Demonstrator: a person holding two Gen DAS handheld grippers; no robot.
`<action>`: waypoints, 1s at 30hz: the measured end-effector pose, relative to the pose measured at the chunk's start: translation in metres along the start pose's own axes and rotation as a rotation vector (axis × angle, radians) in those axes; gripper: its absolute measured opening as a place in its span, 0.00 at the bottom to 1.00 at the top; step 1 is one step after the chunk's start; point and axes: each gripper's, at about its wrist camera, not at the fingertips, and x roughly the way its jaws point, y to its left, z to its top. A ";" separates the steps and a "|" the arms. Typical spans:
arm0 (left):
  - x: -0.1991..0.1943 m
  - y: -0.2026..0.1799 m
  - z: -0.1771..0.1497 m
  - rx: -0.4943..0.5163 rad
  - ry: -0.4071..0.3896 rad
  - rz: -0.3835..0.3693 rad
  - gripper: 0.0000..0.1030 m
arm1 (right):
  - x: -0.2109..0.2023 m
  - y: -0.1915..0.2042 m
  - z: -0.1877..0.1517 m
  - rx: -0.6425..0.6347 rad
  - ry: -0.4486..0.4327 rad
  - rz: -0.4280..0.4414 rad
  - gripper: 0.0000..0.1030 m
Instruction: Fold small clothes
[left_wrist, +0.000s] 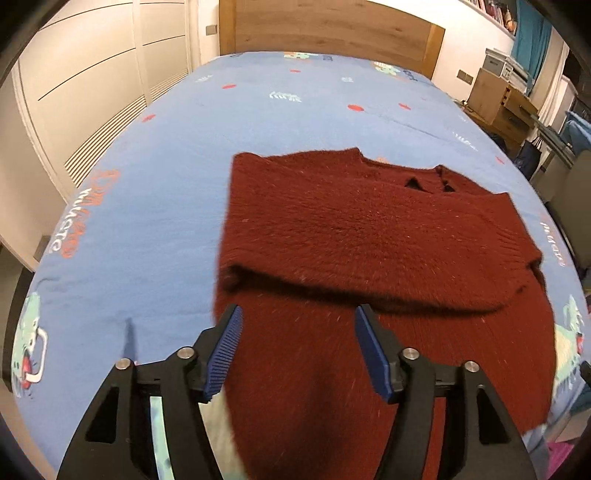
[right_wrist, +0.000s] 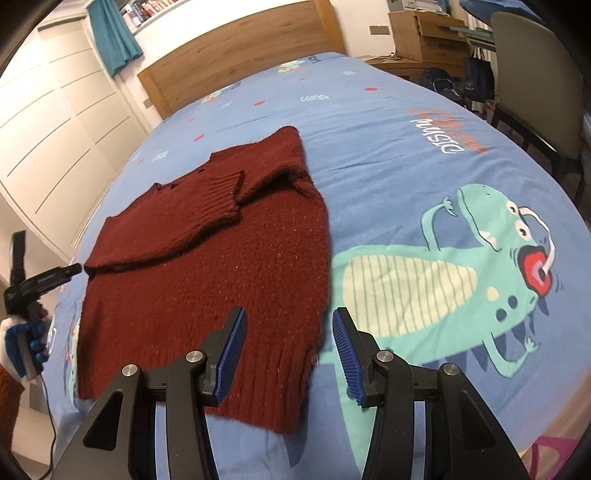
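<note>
A dark red knitted sweater (left_wrist: 369, 229) lies flat on the blue bedspread (left_wrist: 155, 206), neckline toward the headboard. Its sleeves are folded in across the chest, and a ribbed cuff (right_wrist: 219, 195) rests near the middle. My left gripper (left_wrist: 299, 310) hovers open over the sweater's lower body, left side, with nothing pinched between its blue pads. My right gripper (right_wrist: 289, 312) stands open above the sweater's (right_wrist: 207, 280) hem, right corner, also holding nothing. In the right wrist view the left gripper (right_wrist: 72, 270) shows at the far left, held by a gloved hand (right_wrist: 16, 339).
A wooden headboard (left_wrist: 325, 29) closes the far end of the bed. White wardrobe doors (left_wrist: 88, 85) run along the left. A chair (right_wrist: 535, 74), bags and wooden boxes (right_wrist: 424, 33) stand to the right. A green dinosaur print (right_wrist: 461, 273) covers the bedspread beside the sweater.
</note>
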 end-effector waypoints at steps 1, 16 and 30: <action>-0.007 0.004 -0.002 -0.002 -0.002 -0.005 0.57 | -0.003 0.000 -0.002 0.001 -0.001 0.002 0.49; -0.072 0.058 -0.087 -0.148 0.098 -0.128 0.57 | -0.024 0.005 -0.035 0.028 0.021 0.062 0.49; -0.004 0.050 -0.127 -0.326 0.224 -0.306 0.57 | 0.037 -0.023 -0.036 0.107 0.172 0.110 0.49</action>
